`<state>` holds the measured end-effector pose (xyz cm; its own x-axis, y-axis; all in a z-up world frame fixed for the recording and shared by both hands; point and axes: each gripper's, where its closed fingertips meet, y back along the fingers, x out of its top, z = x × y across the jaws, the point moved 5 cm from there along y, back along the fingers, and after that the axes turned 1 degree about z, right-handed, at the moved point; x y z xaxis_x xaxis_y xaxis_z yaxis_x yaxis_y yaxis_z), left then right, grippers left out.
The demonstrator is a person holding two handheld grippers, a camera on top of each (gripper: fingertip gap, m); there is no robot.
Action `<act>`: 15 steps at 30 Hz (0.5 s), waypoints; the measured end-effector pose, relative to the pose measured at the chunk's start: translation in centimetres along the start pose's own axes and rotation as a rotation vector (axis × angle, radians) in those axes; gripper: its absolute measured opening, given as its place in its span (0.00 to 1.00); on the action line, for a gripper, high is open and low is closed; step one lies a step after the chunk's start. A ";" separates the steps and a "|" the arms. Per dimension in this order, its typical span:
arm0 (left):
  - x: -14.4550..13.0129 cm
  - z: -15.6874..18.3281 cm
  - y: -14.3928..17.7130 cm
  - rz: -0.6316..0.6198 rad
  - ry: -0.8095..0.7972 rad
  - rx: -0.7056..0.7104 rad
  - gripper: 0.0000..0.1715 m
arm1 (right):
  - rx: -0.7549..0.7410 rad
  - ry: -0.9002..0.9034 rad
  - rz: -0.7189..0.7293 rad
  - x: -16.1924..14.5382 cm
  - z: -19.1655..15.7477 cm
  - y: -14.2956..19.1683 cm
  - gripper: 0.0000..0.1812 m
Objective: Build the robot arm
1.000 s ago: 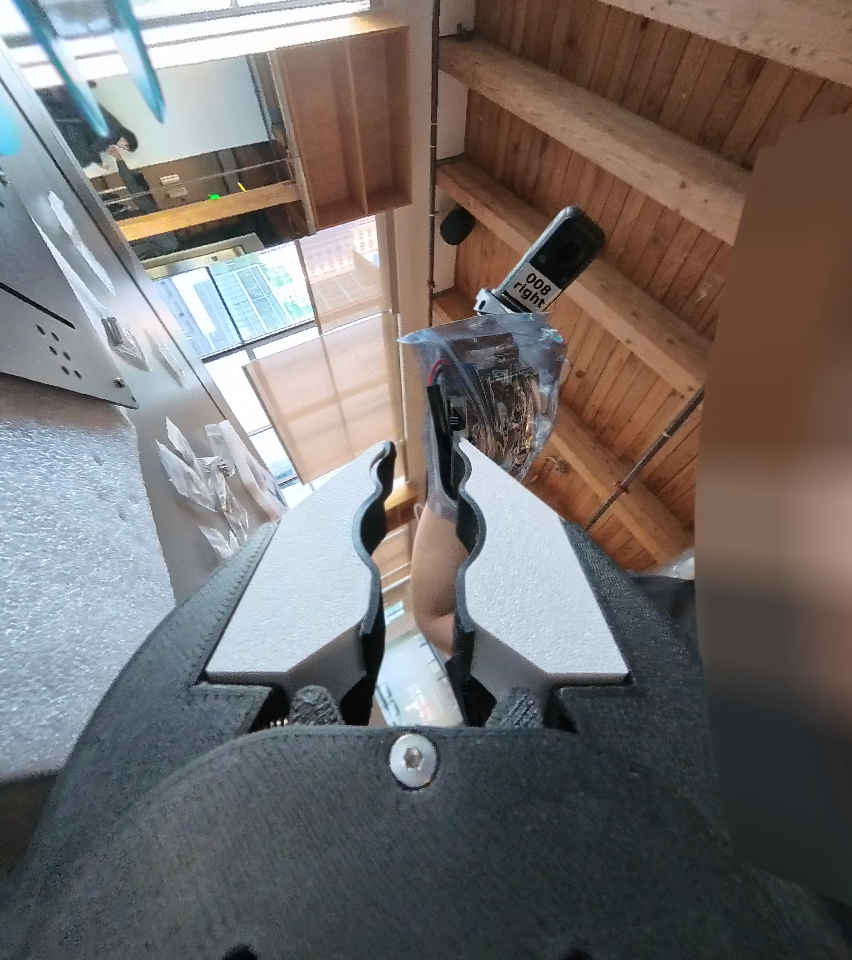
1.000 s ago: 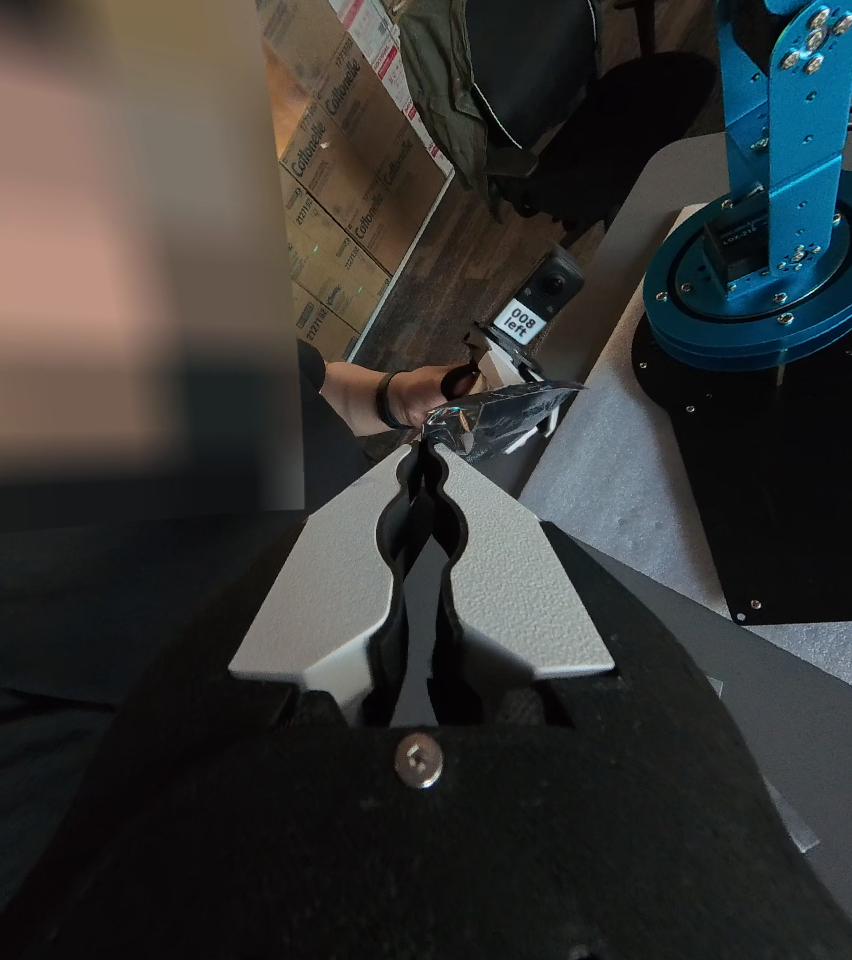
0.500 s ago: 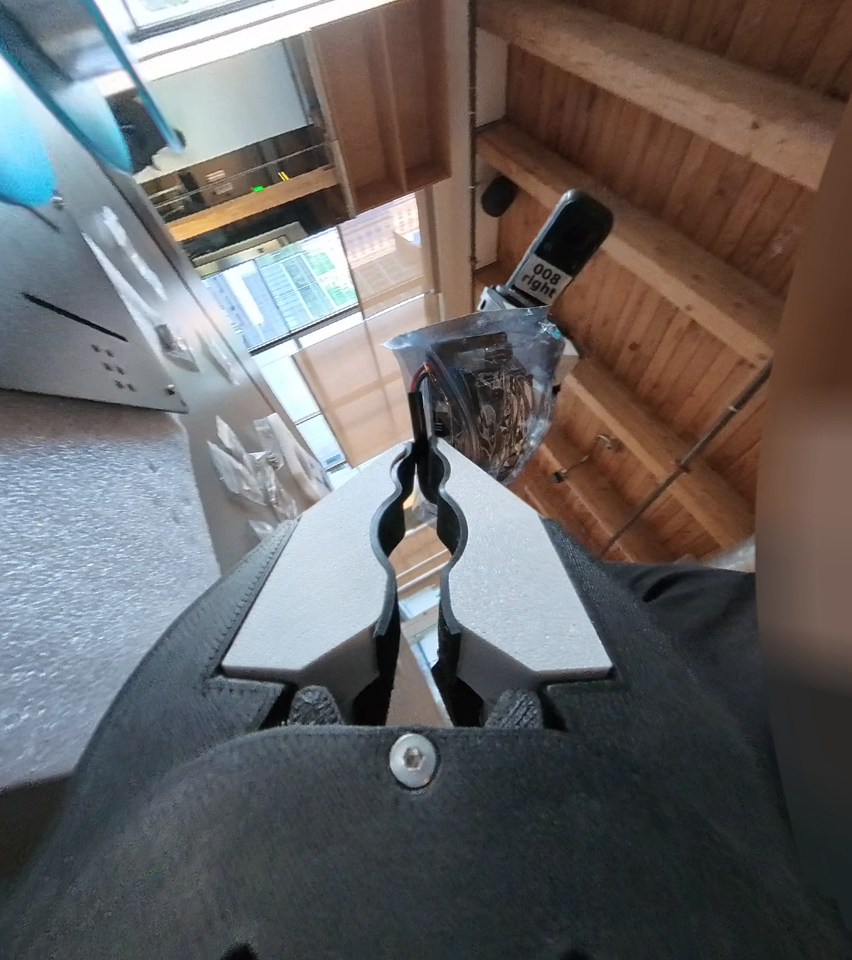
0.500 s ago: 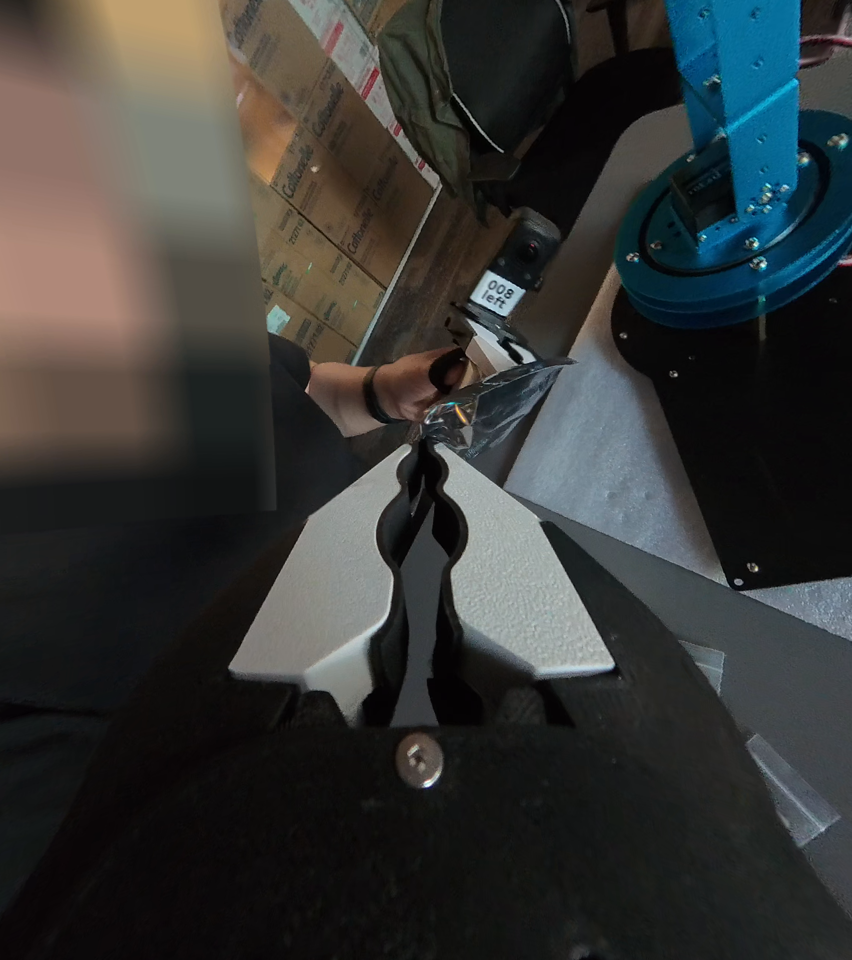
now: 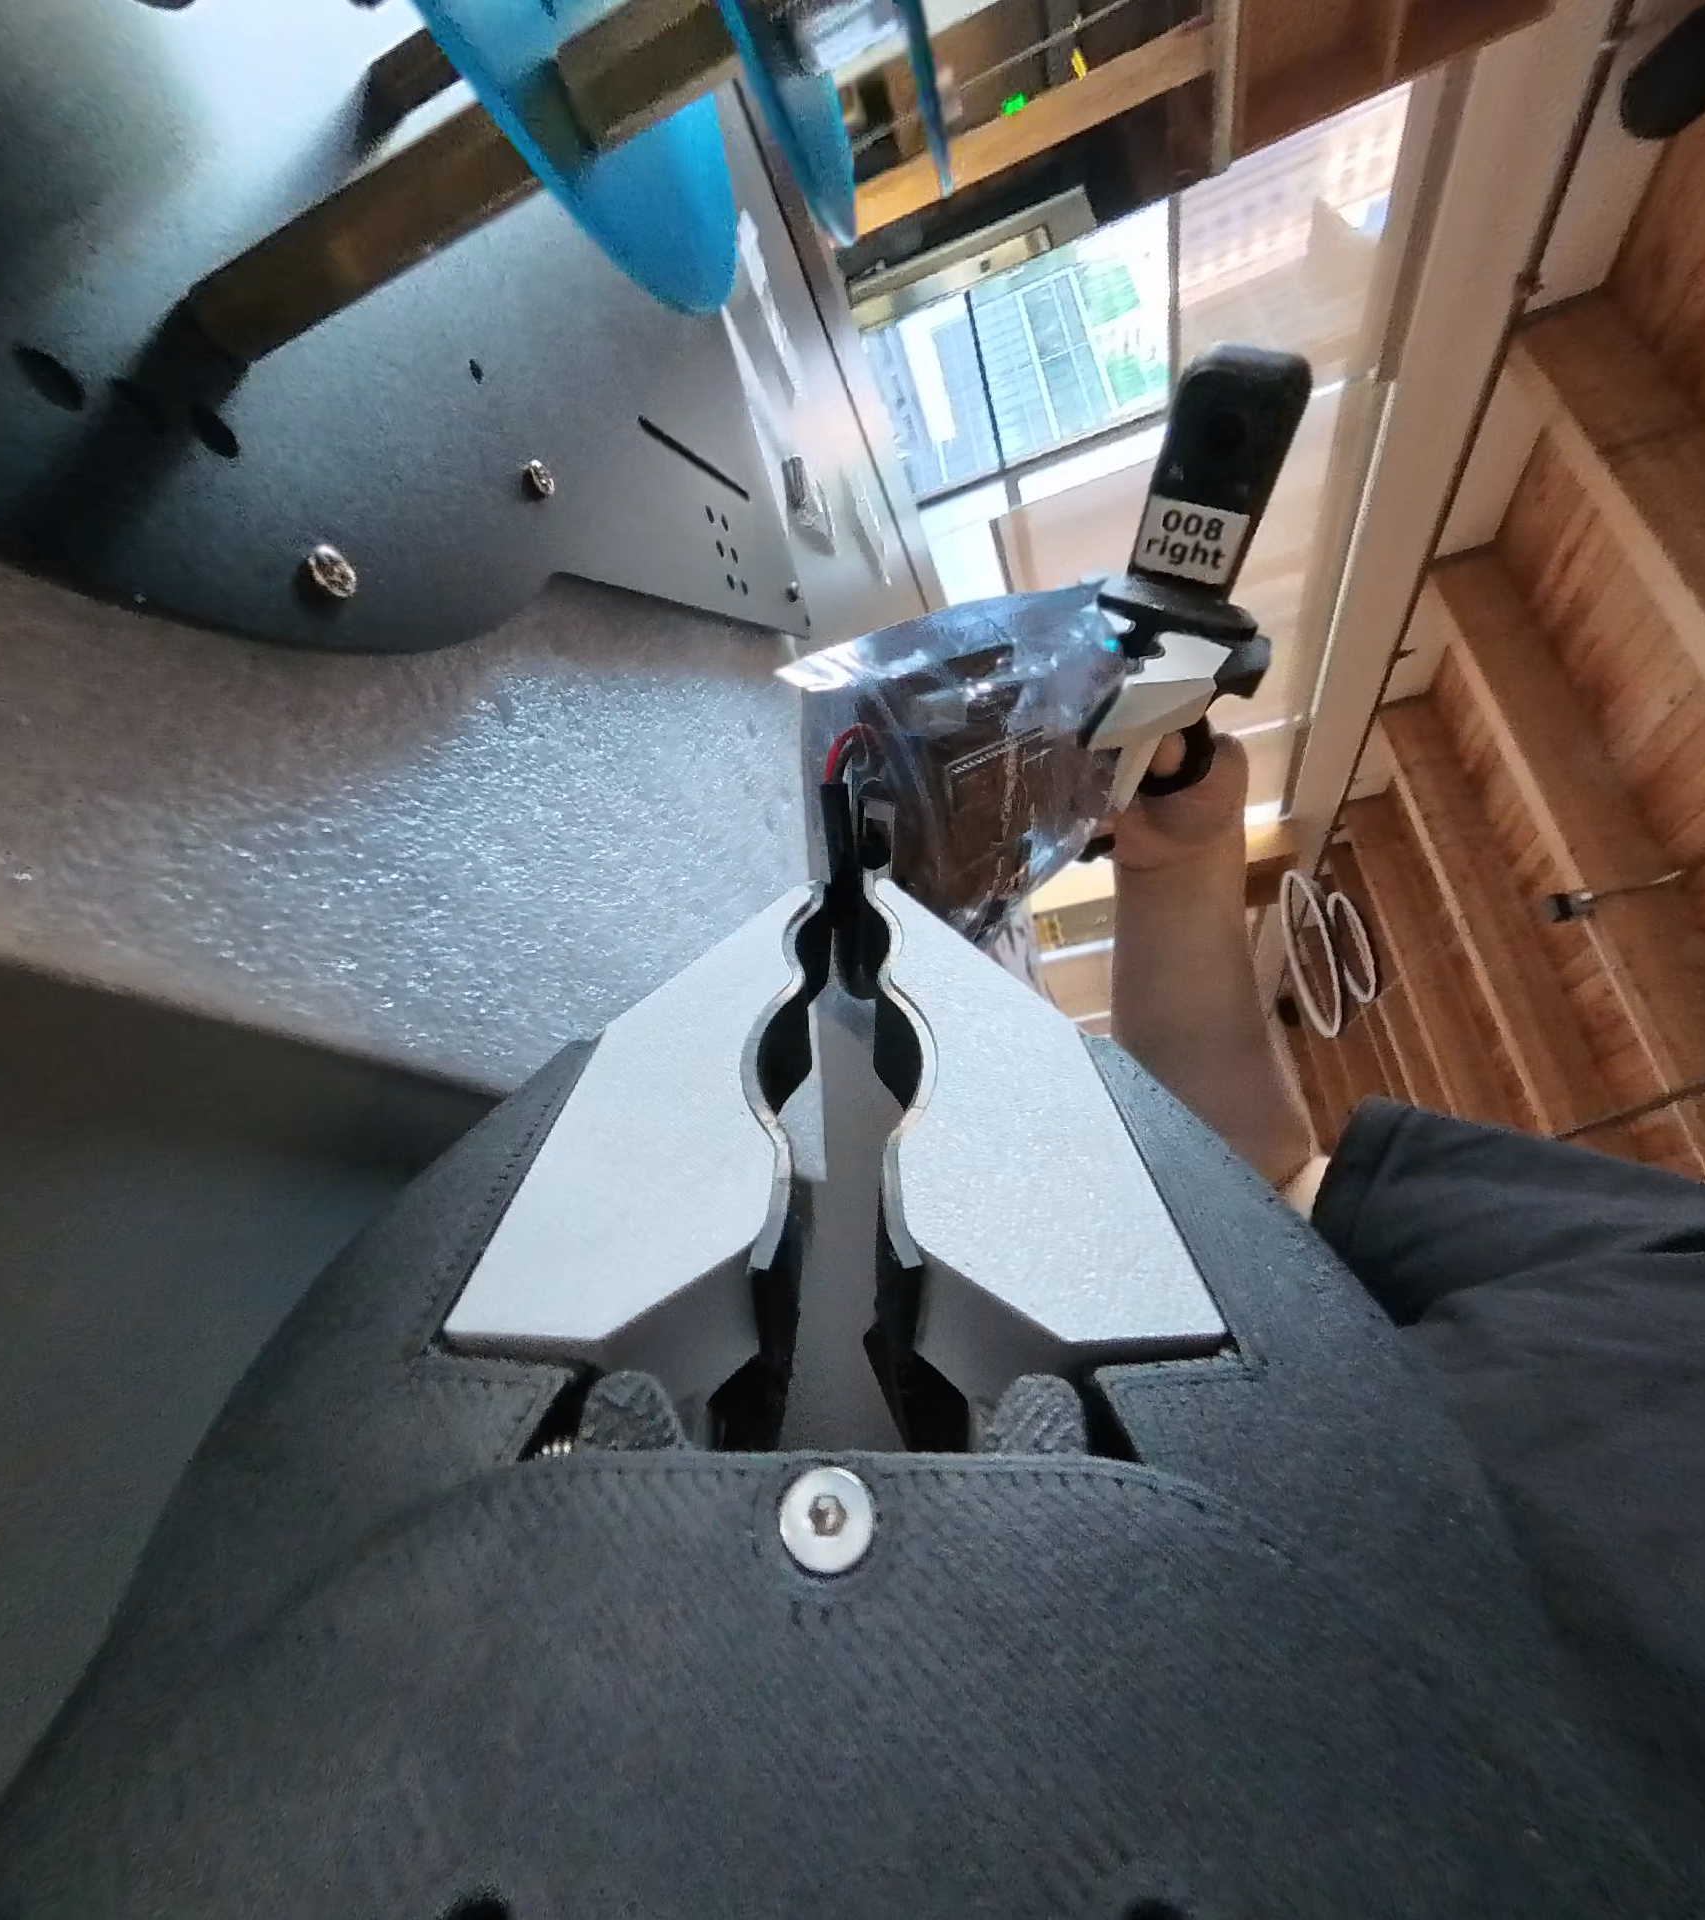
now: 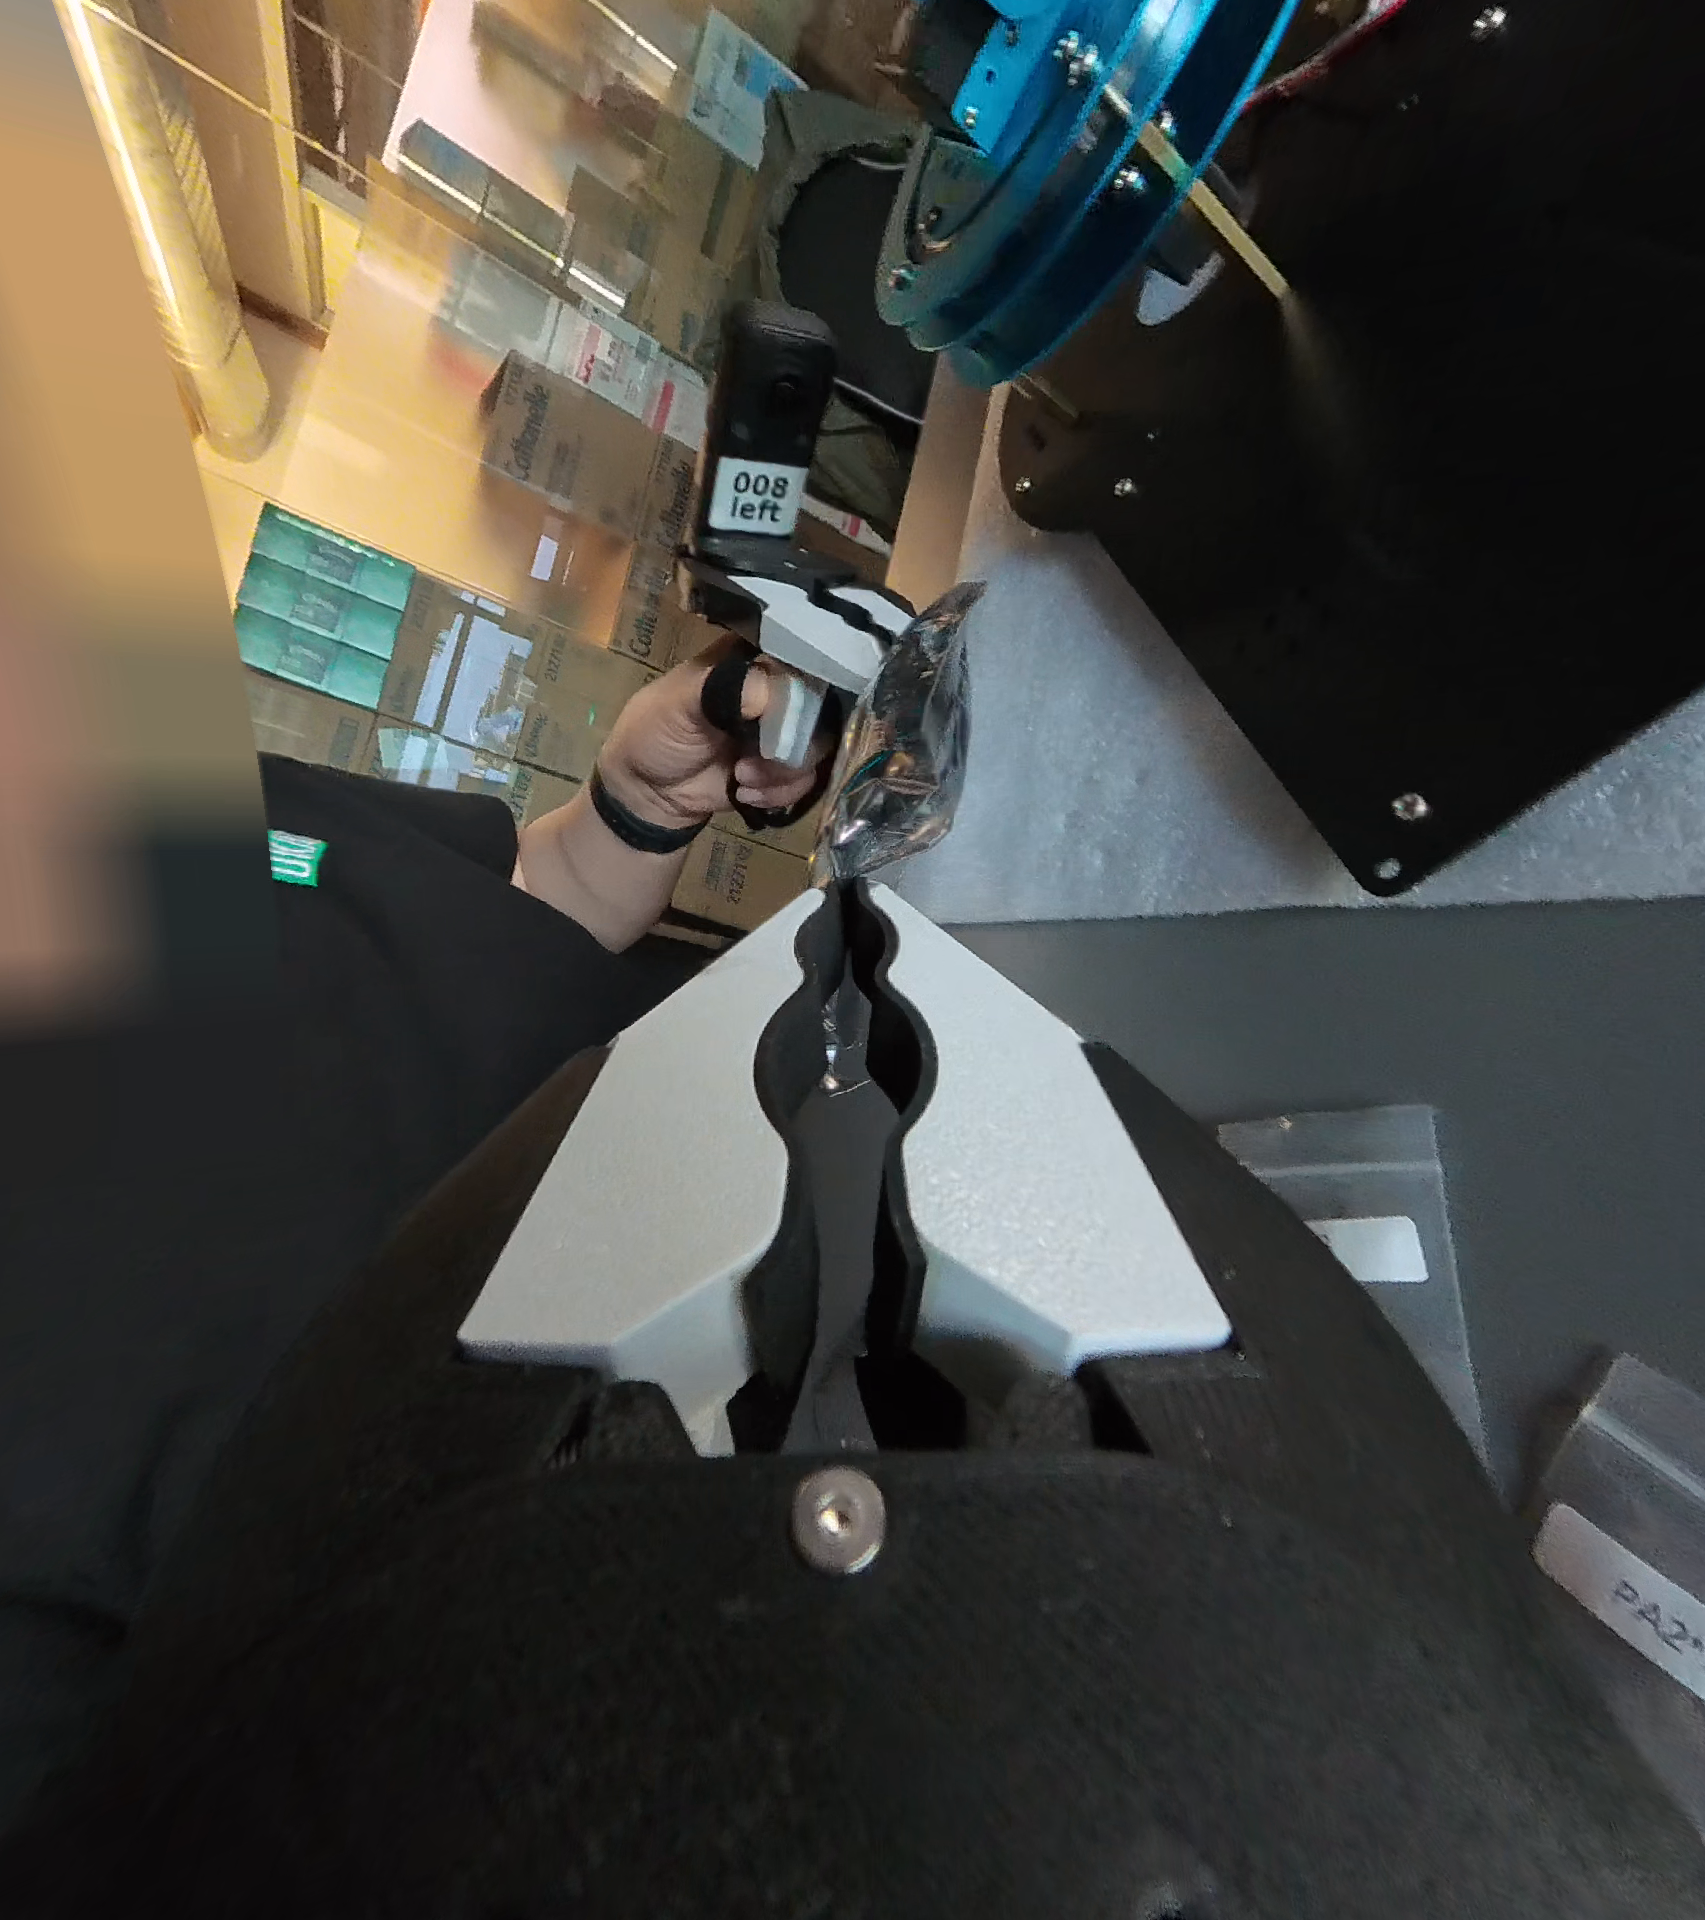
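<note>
We see a clear bag point(image 5: 973, 769) of dark electronic parts and red wires hanging in the air above the foam sheet point(image 5: 391, 831) on the worktop point(image 6: 1450, 997), with a black plate point(image 6: 1513, 436) carrying a blue disc point(image 6: 1045, 177) close behind it. Our left tongs point(image 5: 843, 904) are pinched nearly closed on a black connector point(image 5: 840, 831) at the bag's mouth, while our right tongs point(image 6: 843, 899) are closed on the bag's opposite twisted corner. So the bag is off the worktop and gripped at both ends, its contents appear to be inside, and two labelled bags point(image 6: 1367, 1184) lie unopened near the right tongs.
</note>
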<state>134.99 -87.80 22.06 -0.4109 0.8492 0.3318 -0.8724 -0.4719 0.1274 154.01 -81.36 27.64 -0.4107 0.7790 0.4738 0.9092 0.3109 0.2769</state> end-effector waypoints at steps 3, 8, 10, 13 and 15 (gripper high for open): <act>0.1 -0.1 -0.1 -0.042 0.005 0.018 0.01 | -0.017 -0.023 0.003 -0.4 0.8 0.3 0.00; 0.2 -0.1 0.0 -0.055 0.066 -0.040 0.01 | -0.032 -0.101 0.026 -0.9 2.1 0.6 0.00; 0.2 -0.1 0.1 -0.043 0.073 -0.048 0.01 | -0.028 -0.131 0.033 -1.0 2.5 0.4 0.00; 0.3 0.1 0.2 -0.024 0.078 -0.068 0.01 | -0.003 -0.166 0.075 -0.8 2.7 0.4 0.00; 0.6 0.3 0.3 -0.007 0.080 -0.094 0.01 | 0.021 -0.180 0.125 -0.4 2.7 0.4 0.00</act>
<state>134.52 -87.54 22.57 -0.4209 0.8706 0.2548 -0.8949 -0.4444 0.0399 154.71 -80.08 25.35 -0.2773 0.8963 0.3459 0.9543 0.2153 0.2071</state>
